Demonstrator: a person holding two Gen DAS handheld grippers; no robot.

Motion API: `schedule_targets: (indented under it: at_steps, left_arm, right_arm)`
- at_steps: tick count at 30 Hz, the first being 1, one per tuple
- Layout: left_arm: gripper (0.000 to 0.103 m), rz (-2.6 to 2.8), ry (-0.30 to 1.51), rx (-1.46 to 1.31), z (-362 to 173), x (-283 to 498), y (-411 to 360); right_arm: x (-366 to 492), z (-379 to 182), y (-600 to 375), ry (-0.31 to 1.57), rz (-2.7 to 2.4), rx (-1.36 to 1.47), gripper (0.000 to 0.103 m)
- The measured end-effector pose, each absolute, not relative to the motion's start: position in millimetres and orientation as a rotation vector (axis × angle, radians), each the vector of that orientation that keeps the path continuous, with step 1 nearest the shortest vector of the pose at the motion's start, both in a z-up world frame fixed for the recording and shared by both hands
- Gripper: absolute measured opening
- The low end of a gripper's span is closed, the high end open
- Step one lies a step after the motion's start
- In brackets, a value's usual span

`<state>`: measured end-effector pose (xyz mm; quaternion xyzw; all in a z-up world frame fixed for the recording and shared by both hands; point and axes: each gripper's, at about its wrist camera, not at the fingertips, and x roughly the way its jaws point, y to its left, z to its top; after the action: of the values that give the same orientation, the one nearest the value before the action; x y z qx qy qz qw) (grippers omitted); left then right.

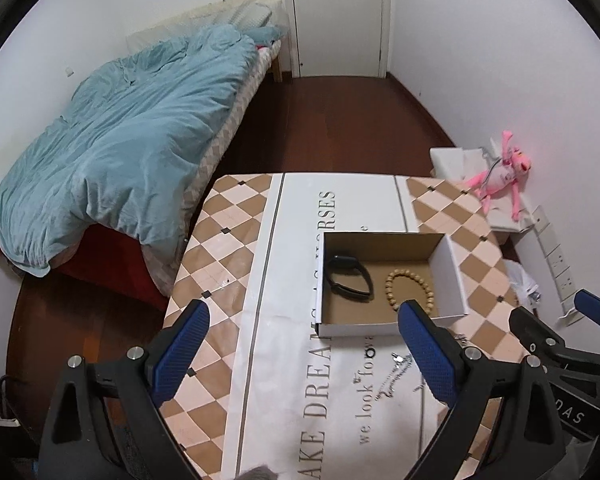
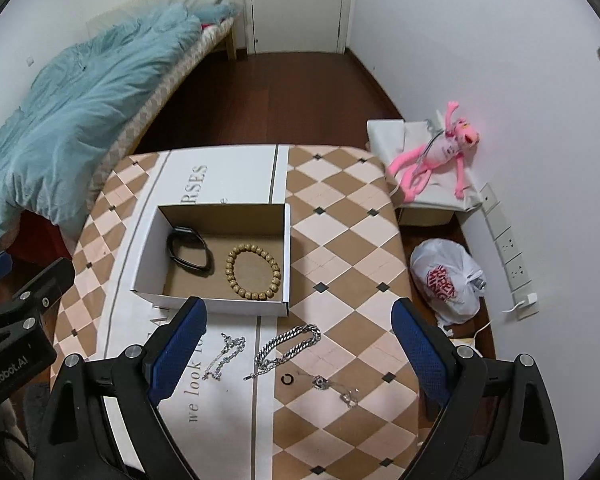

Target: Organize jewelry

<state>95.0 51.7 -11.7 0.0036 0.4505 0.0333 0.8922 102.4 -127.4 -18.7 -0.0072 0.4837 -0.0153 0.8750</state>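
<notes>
An open white cardboard box [image 2: 148, 272] [image 1: 454, 276] stands on the checkered table. Inside lie a black band [image 2: 190, 254] [image 1: 350, 278] and a wooden bead bracelet [image 2: 253, 265] [image 1: 410, 284]. In front of the box lie a thick silver chain [image 2: 288, 346], a thin silver chain [image 2: 224, 356] [image 1: 396, 378], a small black ring [image 2: 287, 379] [image 1: 372, 353] and small silver pieces [image 2: 336, 388]. My right gripper [image 2: 300, 356] is open and empty above the chains. My left gripper [image 1: 304, 360] is open and empty in front of the box.
A white printed paper [image 1: 300, 400] covers part of the table [image 2: 340, 240]. A bed with a blue duvet [image 1: 132, 140] is at the left. A pink plush toy [image 2: 440, 152] lies on a white box at the right, with a plastic bag [image 2: 446, 276] on the floor.
</notes>
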Motion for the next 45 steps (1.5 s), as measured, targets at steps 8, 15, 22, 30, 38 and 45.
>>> schedule_targets:
  at_steps: [8,15,22,30,38,45]
  left_arm:
    - [0.096,0.109,0.916,-0.024,-4,69,57]
    - [0.096,0.103,0.958,-0.022,-50,55,53]
    - [0.096,0.089,1.065,-0.033,-117,60,43]
    - [0.096,0.152,1.135,0.008,-163,74,48]
    - [0.096,0.142,1.162,0.042,-175,86,45]
    - [0.096,0.043,1.185,0.07,-179,93,20]
  right_arm:
    - [65,-4,-140,0.979,-0.027,0.065,0.095]
    - [46,-58,-175,1.067,-0.071,0.172,0.095]
    - [53,-136,-204,1.168,-0.071,0.297,0.095]
    - [103,-183,-198,1.197,-0.079,0.278,0.078]
    - [134,-205,-168,1.211,-0.094,0.128,0.048]
    - [134,-204,-174,1.212,-0.074,0.11,0.007]
